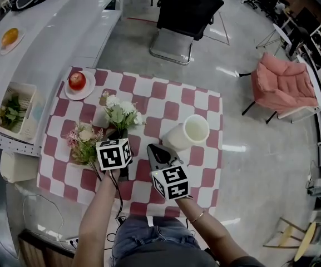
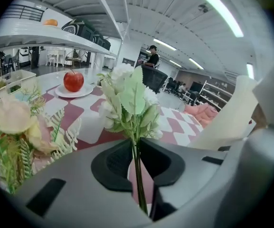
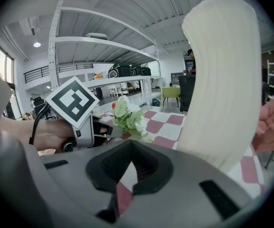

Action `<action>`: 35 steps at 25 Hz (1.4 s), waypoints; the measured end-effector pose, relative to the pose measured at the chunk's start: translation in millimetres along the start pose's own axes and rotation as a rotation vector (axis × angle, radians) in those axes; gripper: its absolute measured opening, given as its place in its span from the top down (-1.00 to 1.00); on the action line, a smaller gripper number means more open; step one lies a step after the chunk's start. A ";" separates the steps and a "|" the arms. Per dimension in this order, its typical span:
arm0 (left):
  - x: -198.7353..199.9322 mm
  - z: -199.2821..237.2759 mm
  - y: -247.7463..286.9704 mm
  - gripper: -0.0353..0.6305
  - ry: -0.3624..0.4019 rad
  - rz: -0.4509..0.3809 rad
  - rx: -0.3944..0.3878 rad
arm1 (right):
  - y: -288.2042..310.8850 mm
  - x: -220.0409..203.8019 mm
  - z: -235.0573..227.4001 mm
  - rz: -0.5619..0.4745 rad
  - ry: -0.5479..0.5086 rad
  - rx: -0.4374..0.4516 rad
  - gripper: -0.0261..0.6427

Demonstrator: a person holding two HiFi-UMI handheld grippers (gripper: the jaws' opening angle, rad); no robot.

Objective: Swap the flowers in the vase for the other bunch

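My left gripper (image 1: pixel 121 134) is shut on the thin green stems of the white flower bunch (image 1: pixel 121 113), and the blooms (image 2: pixel 129 96) stand up just beyond the jaws. The stems pass between the pads (image 2: pixel 120 163). A pink bunch (image 1: pixel 82 138) lies on the checkered cloth to the left of it, also at the left edge (image 2: pixel 18 127) of the left gripper view. The ribbed white vase (image 1: pixel 189 132) stands to the right, empty. My right gripper (image 1: pixel 156 150) sits by its base, jaws closed with nothing between them (image 3: pixel 129 172); the vase (image 3: pixel 222 89) rises just right of them.
A red apple on a white plate (image 1: pixel 77 81) sits at the table's far left corner. A white bench on the left carries a basket of greens (image 1: pixel 15 110) and an orange (image 1: pixel 10 36). Beyond the table are a black chair (image 1: pixel 185 10) and a pink armchair (image 1: pixel 285 85).
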State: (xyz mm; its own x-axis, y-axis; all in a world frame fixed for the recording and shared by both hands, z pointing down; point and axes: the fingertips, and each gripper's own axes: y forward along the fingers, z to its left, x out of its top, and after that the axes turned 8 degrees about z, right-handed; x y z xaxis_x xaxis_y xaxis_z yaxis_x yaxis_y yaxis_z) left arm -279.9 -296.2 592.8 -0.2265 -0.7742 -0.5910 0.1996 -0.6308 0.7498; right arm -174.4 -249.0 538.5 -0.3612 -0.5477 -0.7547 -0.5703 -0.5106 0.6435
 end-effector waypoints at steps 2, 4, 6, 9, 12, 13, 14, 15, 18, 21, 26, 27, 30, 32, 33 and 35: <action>6.3 -2.3 -7.7 0.72 0.008 -0.026 -0.014 | -1.7 0.8 2.0 -0.005 -0.001 -0.004 0.89; 13.4 -4.3 -15.7 0.73 0.014 -0.055 -0.029 | -3.4 2.1 4.4 -0.011 -0.002 -0.011 0.89; 20.8 -7.3 -24.1 0.73 0.019 -0.083 -0.048 | -6.1 4.2 6.3 -0.019 -0.003 -0.021 0.89; 31.9 -15.1 -38.4 0.74 0.026 -0.127 -0.082 | -13.1 7.5 8.0 -0.033 -0.003 -0.037 0.89; 43.7 -24.5 -53.6 0.74 0.040 -0.177 -0.119 | -21.3 10.7 9.8 -0.049 -0.005 -0.052 0.89; 47.8 -27.7 -58.6 0.75 0.046 -0.194 -0.130 | -24.3 11.8 10.6 -0.055 -0.006 -0.056 0.89; 52.1 -31.0 -63.7 0.75 0.053 -0.211 -0.141 | -27.4 13.0 11.2 -0.061 -0.009 -0.061 0.89; 56.9 -34.5 -68.8 0.75 0.060 -0.229 -0.151 | -30.6 14.2 11.8 -0.069 -0.011 -0.065 0.89; 72.6 -47.2 -86.3 0.75 0.079 -0.288 -0.179 | -41.3 17.7 11.4 -0.092 -0.018 -0.078 0.89; 86.5 -63.4 -105.7 0.75 0.095 -0.348 -0.213 | -52.8 19.1 8.2 -0.111 -0.021 -0.086 0.89; 110.3 -92.7 -139.8 0.75 0.113 -0.445 -0.277 | -73.8 21.4 -0.4 -0.146 -0.022 -0.094 0.89; 114.1 -98.6 -146.2 0.76 0.115 -0.460 -0.288 | -78.4 20.7 -2.9 -0.152 -0.022 -0.097 0.89; 123.2 -117.5 -165.6 0.76 0.134 -0.503 -0.310 | -93.6 17.5 -11.4 -0.169 -0.024 -0.107 0.89; 128.9 -131.6 -178.6 0.76 0.156 -0.530 -0.315 | -104.4 16.9 -16.9 -0.182 -0.028 -0.112 0.89; 131.3 -139.2 -184.9 0.76 0.168 -0.542 -0.318 | -109.8 17.0 -19.1 -0.189 -0.031 -0.114 0.89; 134.9 -154.8 -197.4 0.76 0.190 -0.565 -0.327 | -120.8 17.0 -22.5 -0.204 -0.036 -0.118 0.89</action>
State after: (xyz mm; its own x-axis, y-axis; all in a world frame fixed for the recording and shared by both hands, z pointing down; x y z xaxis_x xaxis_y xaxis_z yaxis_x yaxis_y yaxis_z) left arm -202.2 -284.1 318.9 -0.2156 -0.2980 -0.9299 0.3847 -0.9012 0.1996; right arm -95.1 -211.5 450.8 -0.2746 -0.4021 -0.8734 -0.5447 -0.6835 0.4859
